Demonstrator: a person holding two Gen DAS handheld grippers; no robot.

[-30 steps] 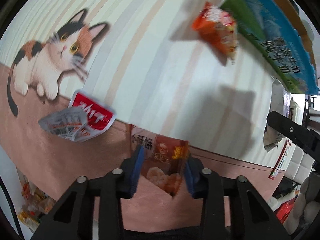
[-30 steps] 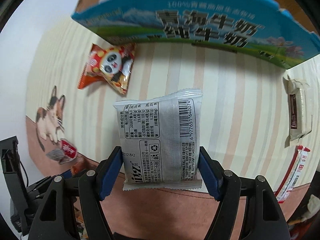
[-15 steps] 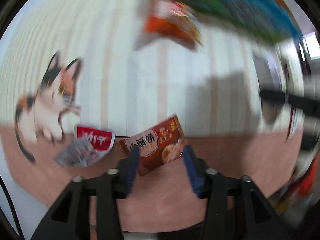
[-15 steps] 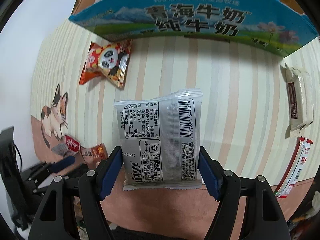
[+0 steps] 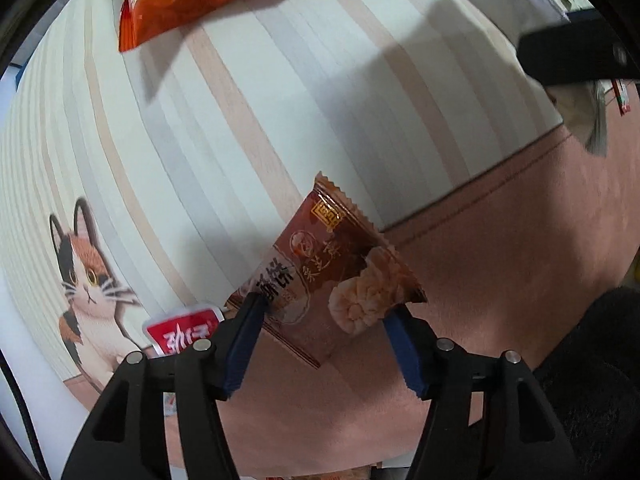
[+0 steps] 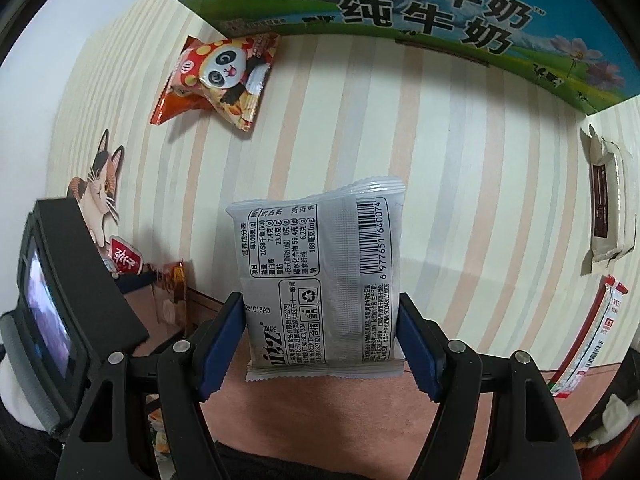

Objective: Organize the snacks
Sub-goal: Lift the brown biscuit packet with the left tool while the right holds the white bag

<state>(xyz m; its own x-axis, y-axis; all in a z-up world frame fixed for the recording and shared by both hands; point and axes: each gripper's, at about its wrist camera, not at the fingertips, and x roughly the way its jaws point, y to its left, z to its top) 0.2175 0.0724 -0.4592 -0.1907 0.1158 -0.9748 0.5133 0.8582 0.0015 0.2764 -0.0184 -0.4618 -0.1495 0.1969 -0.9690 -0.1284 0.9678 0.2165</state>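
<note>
Left wrist: left gripper (image 5: 324, 332) just opening, brown packet (image 5: 340, 268) lying loose between pads; orange bag (image 5: 180, 4) at eleven o'clock. Right gripper (image 6: 320, 336) clamping grey packet (image 6: 320, 272).

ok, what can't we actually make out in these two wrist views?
- Left wrist: red sachet, lower half behind the left gripper finger.
- Left wrist: orange snack bag cut off by the top edge.
- Right wrist: milk carton interior out of frame.
- Right wrist: silver packet shows only its back; front hidden.
</note>
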